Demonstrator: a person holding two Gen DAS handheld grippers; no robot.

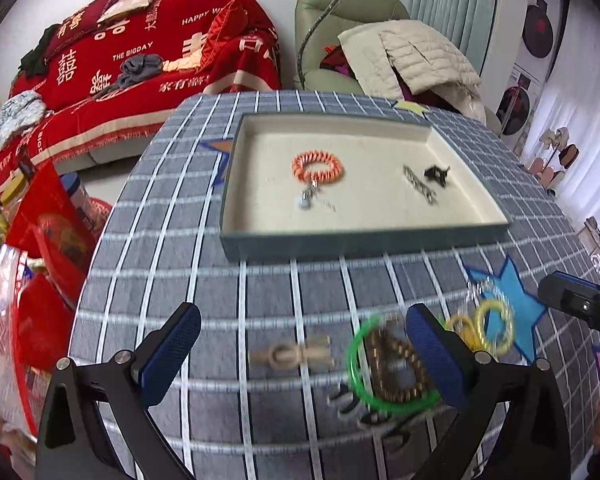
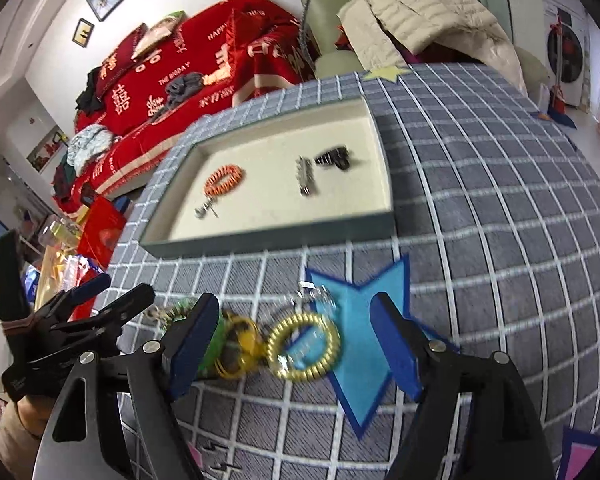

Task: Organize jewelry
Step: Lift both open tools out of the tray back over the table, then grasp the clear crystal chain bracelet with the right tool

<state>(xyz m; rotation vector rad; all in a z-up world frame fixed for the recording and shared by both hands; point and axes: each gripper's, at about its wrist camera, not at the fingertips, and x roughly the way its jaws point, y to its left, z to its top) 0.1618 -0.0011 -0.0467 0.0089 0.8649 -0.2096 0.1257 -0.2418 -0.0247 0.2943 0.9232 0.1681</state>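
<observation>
Both grippers hang with jaws spread, holding nothing: the left gripper [image 1: 302, 354] over a beige knotted piece [image 1: 291, 354], the right gripper [image 2: 300, 344] around a yellow coil bracelet [image 2: 304, 346]. The bracelets near the table's front edge lie tangled, well short of the tray [image 1: 364, 236]; lifting one could drag its neighbours.
</observation>
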